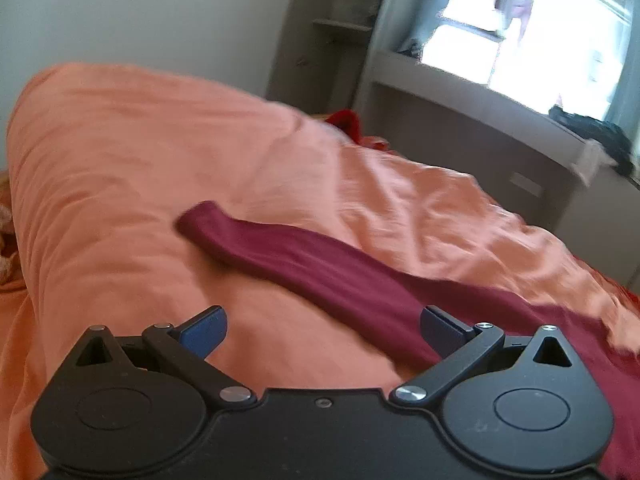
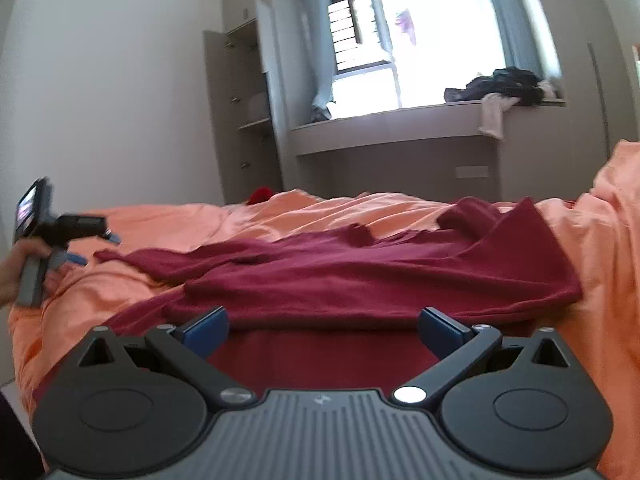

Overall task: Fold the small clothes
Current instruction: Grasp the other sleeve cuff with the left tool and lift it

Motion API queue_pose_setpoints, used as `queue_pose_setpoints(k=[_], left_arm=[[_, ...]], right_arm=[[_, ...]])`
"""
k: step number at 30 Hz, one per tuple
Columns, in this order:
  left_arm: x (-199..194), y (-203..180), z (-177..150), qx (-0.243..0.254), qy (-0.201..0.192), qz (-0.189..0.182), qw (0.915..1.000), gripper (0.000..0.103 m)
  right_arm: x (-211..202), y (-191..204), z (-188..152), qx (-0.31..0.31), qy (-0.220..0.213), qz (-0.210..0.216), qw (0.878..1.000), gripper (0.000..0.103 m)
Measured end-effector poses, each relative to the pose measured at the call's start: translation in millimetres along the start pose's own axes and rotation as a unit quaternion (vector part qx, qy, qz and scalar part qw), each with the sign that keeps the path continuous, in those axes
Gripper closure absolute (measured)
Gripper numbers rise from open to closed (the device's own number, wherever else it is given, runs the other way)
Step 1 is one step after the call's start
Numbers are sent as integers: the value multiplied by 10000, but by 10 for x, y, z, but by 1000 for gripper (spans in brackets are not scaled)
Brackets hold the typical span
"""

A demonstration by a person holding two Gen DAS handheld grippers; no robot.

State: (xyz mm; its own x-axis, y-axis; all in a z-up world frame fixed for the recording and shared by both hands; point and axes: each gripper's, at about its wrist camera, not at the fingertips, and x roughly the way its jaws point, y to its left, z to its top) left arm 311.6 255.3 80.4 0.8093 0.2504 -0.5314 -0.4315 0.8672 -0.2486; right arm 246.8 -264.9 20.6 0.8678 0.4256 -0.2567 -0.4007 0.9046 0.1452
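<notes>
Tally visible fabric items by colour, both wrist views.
Dark red garment spread on the bed: 1
Orange bed cover: 1
Bright red cloth at the far bed edge: 1
Dark clothes heap on the window ledge: 1
White cloth hanging off the ledge: 1
Total: 5

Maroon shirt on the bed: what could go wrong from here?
1. The maroon shirt lies rumpled with a corner flipped up, so a fold now would likely trap creases.
2. The orange duvet is loose and wrinkled; the open left tool or right tool could pinch bedding along with the shirt.
</notes>
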Motion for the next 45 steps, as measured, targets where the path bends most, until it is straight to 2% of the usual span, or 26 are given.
queue_pose_setpoints(k=[3,6,9,11,12,14,16,18,19,23,26,28,31,35,39,45], left_arm=[[222,234,144,-527,70,41,9986,1],[448,379,244,-1035,163,11,9945,6],[581,359,338,-1099,9,253,9936,12],[653,327,375,-1032,-85,427,9937,30],[693,303,384,-1013,-79,529,9934,35],[798,263,398,-936,-5,767,9926,60],[878,225,405,-816,21,865,9929,70],[901,185,407,-723,-76,931,9930,84],[890,171,410,-688,-148,955,9929,96],[777,100,452,-573,-668,876,9923,98],[631,-63,512,-235,-1036,787,9912,99],[511,-225,548,22,-1253,631,9901,99],[247,-502,571,294,-1623,199,9861,99],[-144,-966,577,865,-2074,-349,9738,99],[-535,-1481,486,1586,-2284,-1070,9546,98],[-1011,-2212,47,2570,-2284,-2031,9168,98]], right_arm=[[53,44,-36,-73,42,75,9999,0],[102,30,-76,-34,128,101,9999,0],[137,3,-119,-18,231,74,9997,0],[139,-18,-143,-7,259,49,9997,0],[143,-27,-150,2,278,54,9996,0],[147,-38,-161,-23,301,49,9995,0],[153,-42,-171,-105,353,6,9993,0],[163,-42,-184,-179,396,-11,9991,0],[161,-43,-189,-197,398,-20,9990,0],[126,-71,-183,-185,357,7,9992,0],[70,-87,-144,-181,235,-12,9996,0],[25,-96,-115,-192,140,-49,9997,0],[-32,-85,-77,-246,-1,-142,9996,0],[-102,-68,-19,-284,-190,-291,9990,0],[-213,-76,44,-311,-436,-546,9971,0],[-386,-204,152,-22,-748,-951,9926,0]])
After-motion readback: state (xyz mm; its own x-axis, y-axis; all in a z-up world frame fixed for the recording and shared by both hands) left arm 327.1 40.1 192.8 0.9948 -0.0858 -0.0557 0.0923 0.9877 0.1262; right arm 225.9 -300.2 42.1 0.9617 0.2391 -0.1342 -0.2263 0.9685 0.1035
